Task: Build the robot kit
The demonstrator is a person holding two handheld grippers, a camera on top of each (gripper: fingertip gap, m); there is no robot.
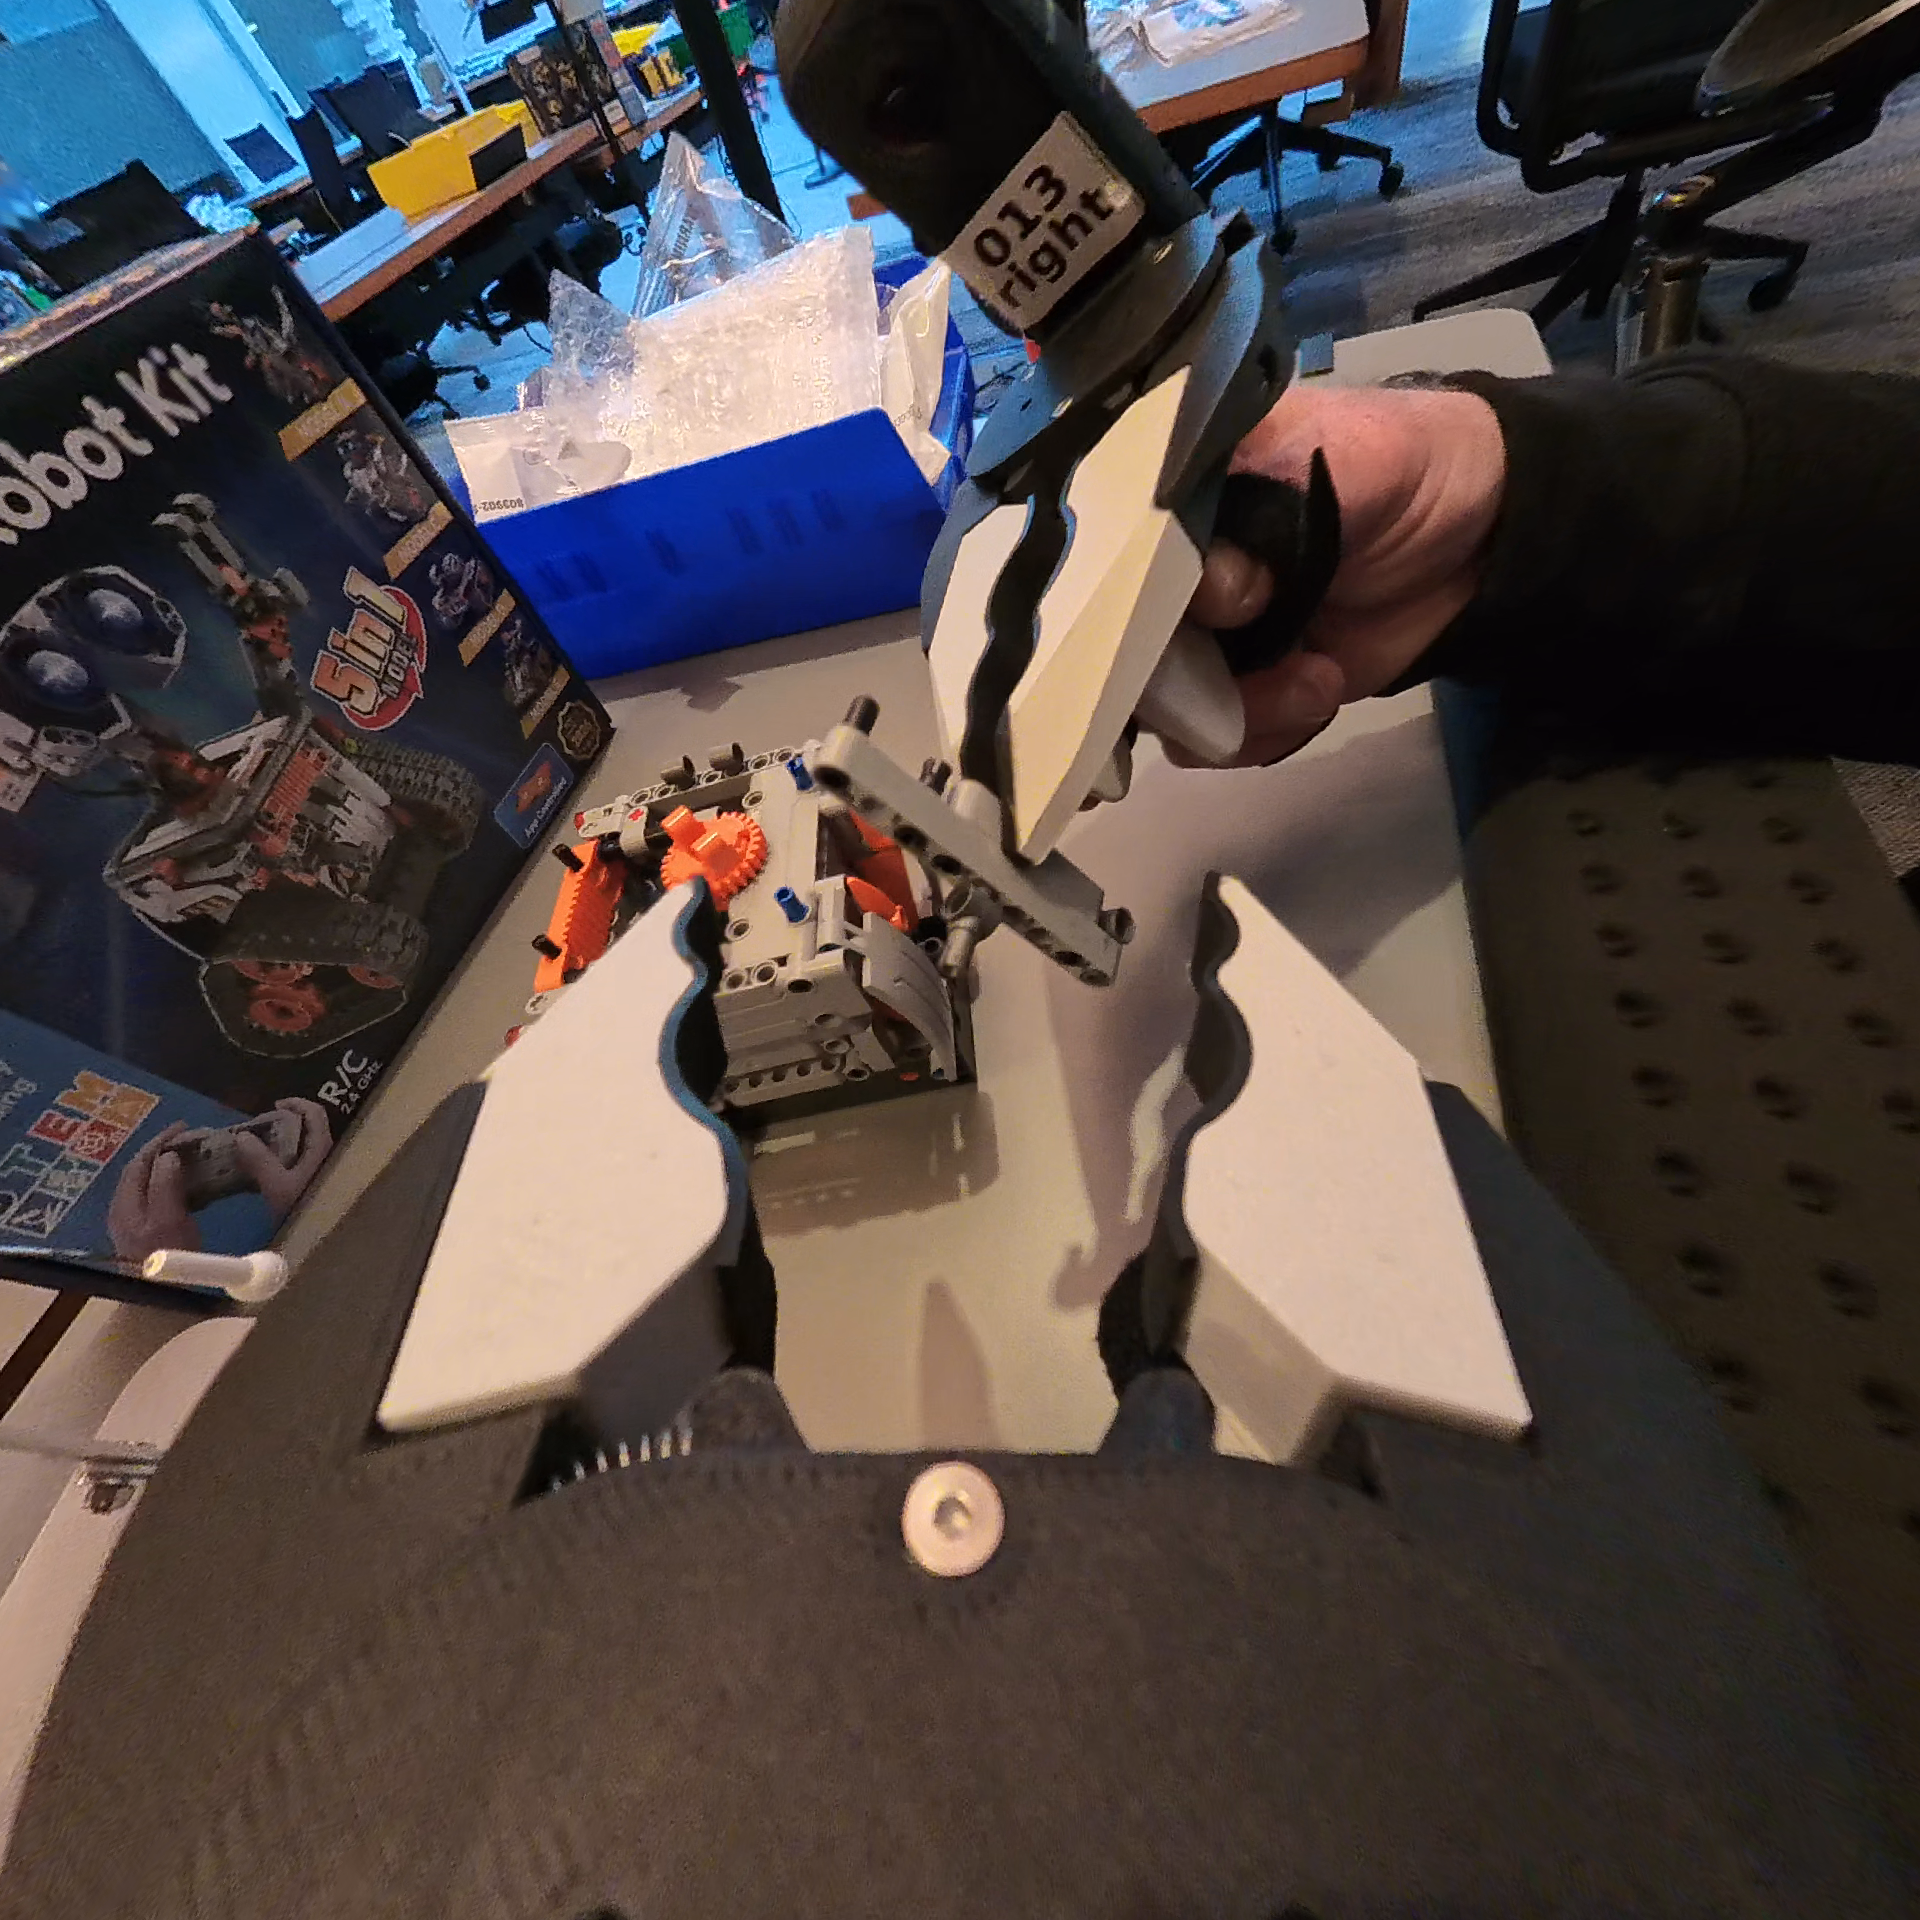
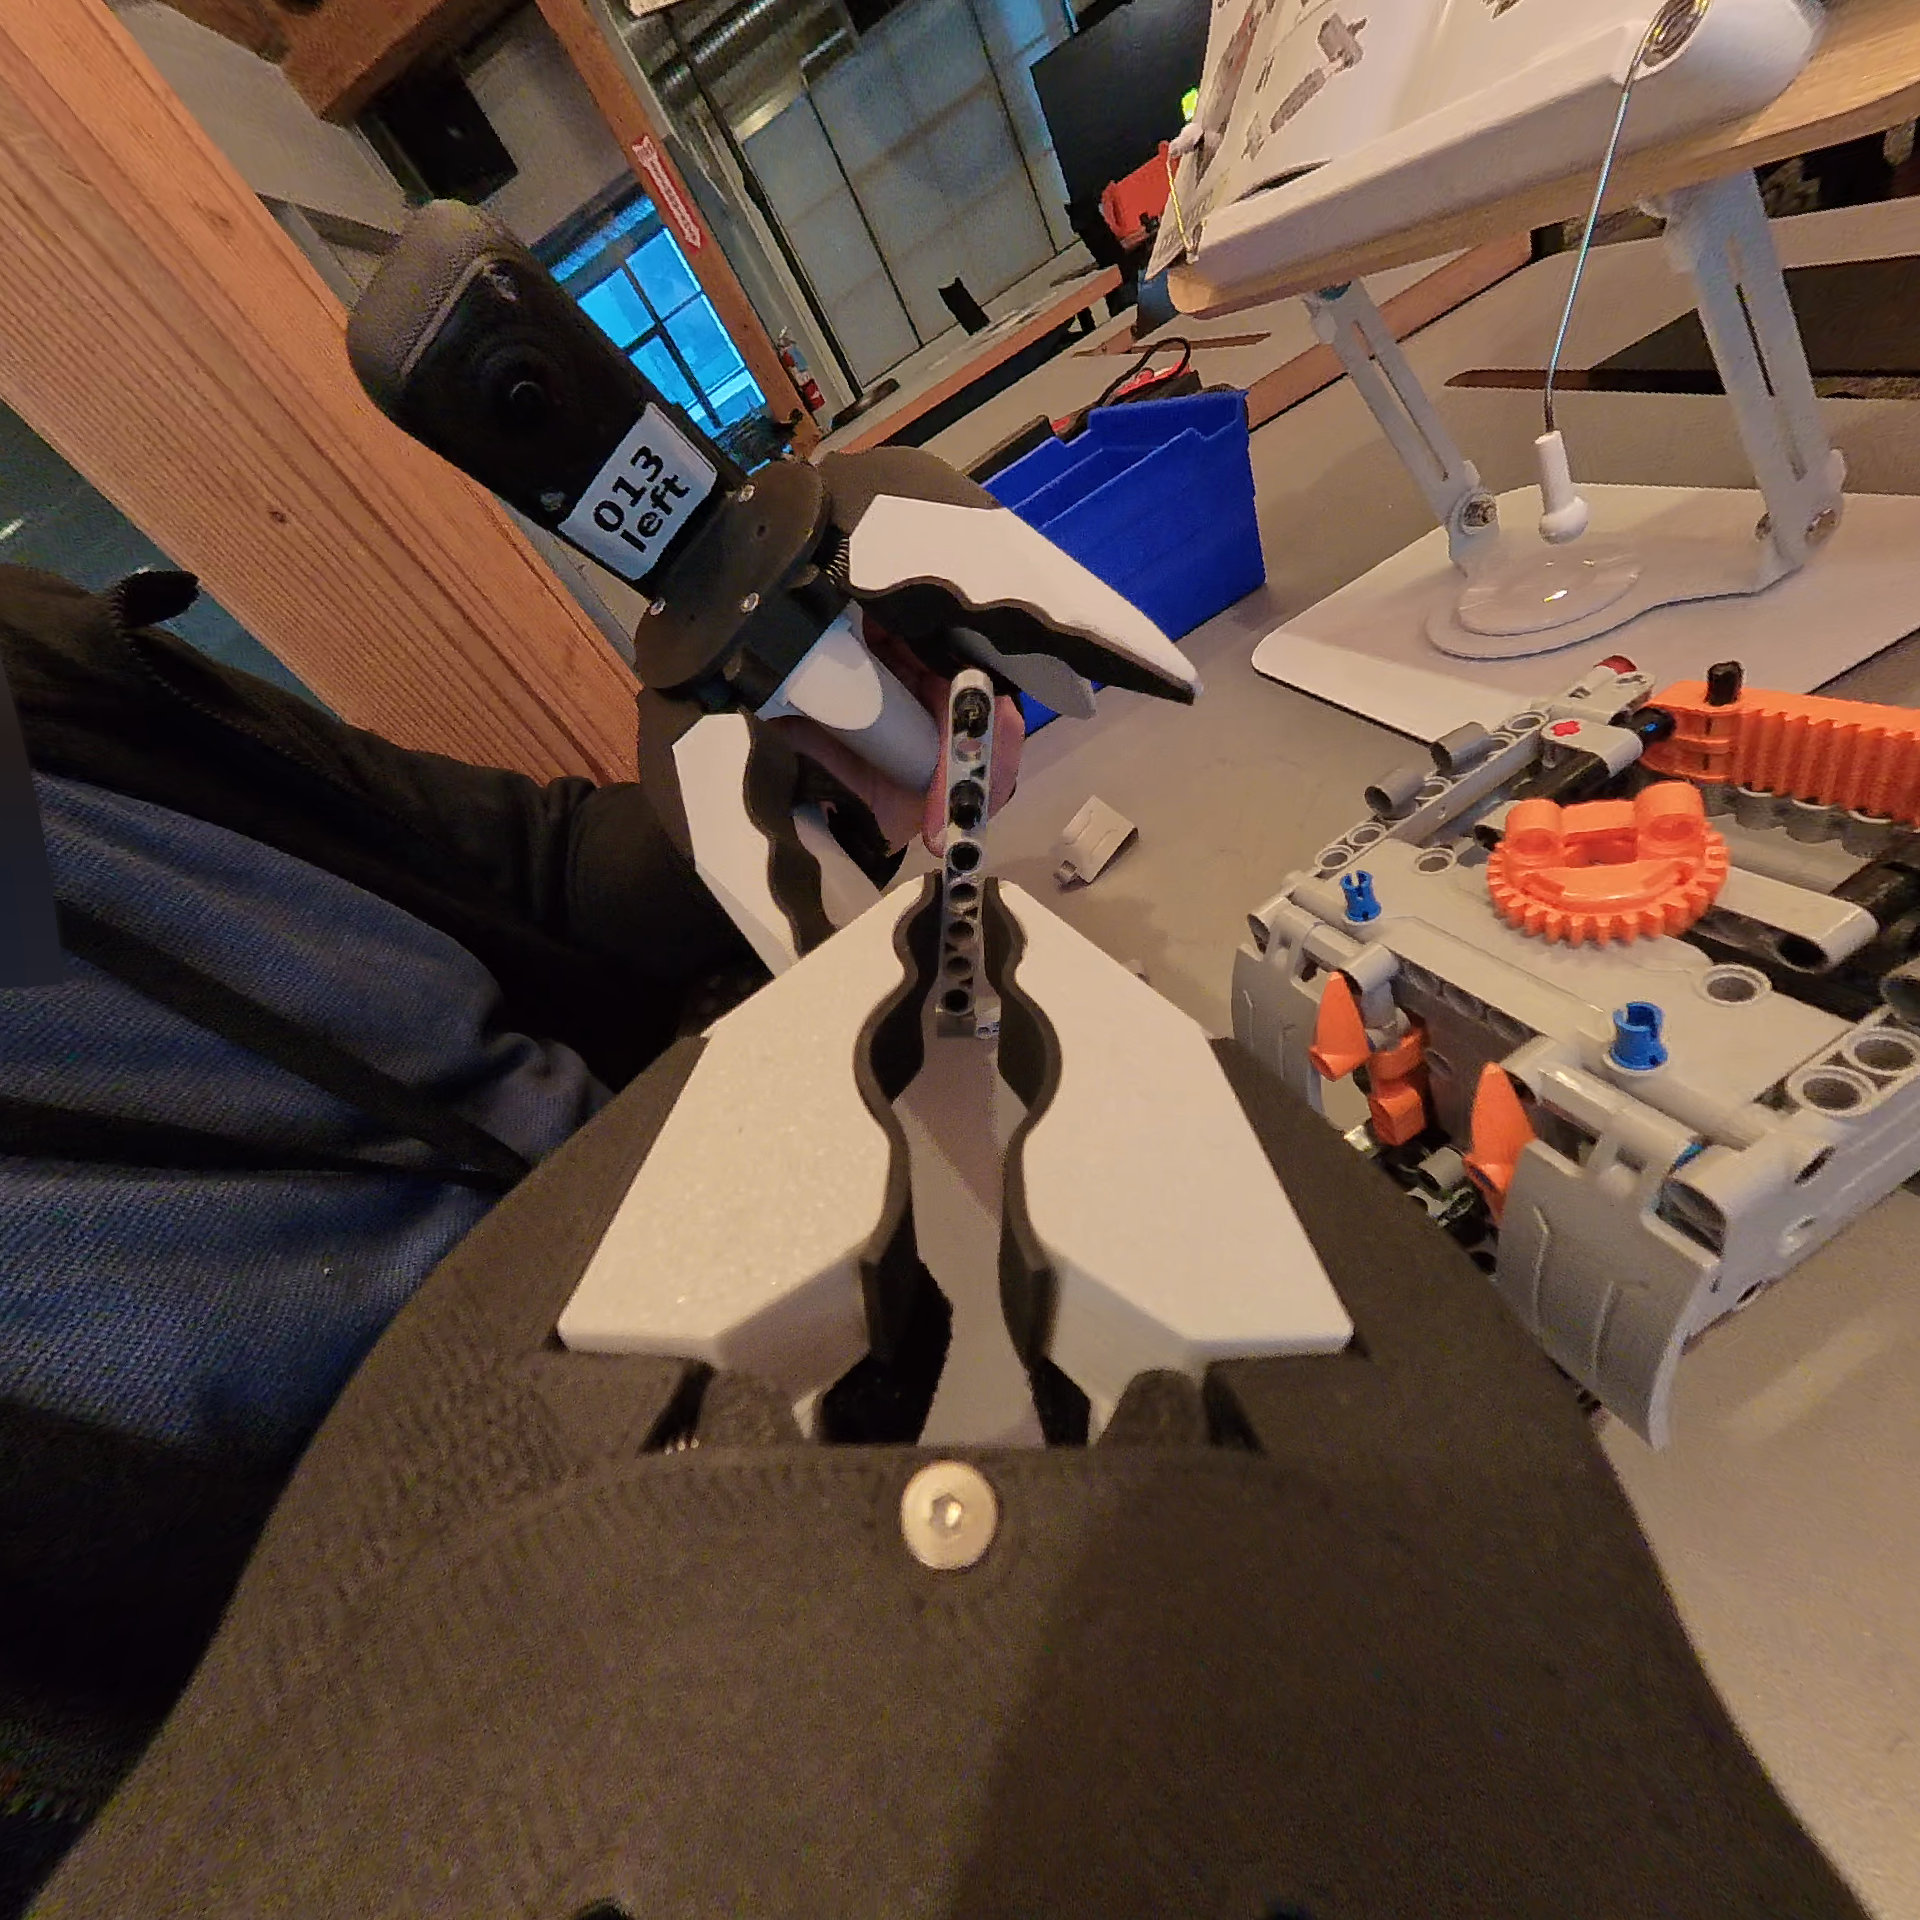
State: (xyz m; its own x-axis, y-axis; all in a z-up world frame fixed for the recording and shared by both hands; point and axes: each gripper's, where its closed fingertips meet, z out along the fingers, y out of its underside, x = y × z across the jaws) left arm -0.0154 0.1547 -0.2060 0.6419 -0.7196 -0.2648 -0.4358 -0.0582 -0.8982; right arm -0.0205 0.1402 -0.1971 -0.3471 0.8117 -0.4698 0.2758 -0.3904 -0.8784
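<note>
Between right gripper's (image 2: 961,914) fingertips: grey holed beam (image 2: 964,862), clamped near its lower end, rest sticking out beyond tips; in left wrist view beam (image 1: 971,868) hangs tilted just above grey-orange brick model (image 1: 790,914) on grey table (image 1: 1299,831); right gripper (image 1: 1023,831) angled down, held by hand (image 1: 1361,561) in dark sleeve; left gripper (image 1: 951,935) jaws wide apart, empty, flanking model's near side; blue bin (image 1: 717,530) behind; kit box (image 1: 239,707) to left.

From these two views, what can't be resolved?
- Left wrist view: near face of the brick model is partly hidden by the left gripper finger.
- Right wrist view: lower end of the grey beam sits between the right gripper fingers; the model runs off the right edge.
</note>
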